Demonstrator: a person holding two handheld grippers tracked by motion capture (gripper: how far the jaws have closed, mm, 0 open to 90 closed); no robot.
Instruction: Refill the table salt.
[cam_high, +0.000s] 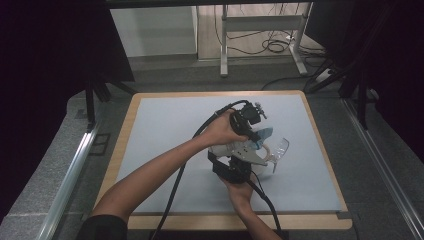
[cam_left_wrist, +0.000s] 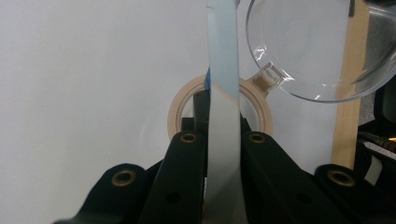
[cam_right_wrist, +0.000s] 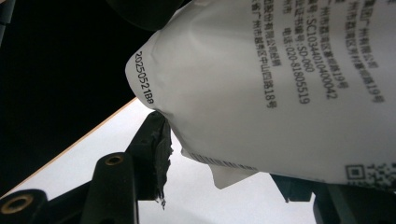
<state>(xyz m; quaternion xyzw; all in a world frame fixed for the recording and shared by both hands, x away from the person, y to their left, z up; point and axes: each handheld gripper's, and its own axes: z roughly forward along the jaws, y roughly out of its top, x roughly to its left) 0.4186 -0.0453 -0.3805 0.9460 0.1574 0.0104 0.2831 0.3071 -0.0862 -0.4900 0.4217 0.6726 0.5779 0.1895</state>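
A white snack packet with black print and a date code hangs above the table, and both grippers hold it. In the right gripper view its lower sealed edge sits between the jaws of my right gripper. My left gripper is shut on the packet's thin pale blue edge, seen edge-on as it rises between the jaws. In the high view the packet is at mid-table. The left gripper comes to it from above left, and the right gripper from below.
A roll of tan tape lies flat on the grey mat just beyond the left jaws. A clear plastic container lies beside it, also seen as the clear container right of the hands. The wooden table edge runs along the right.
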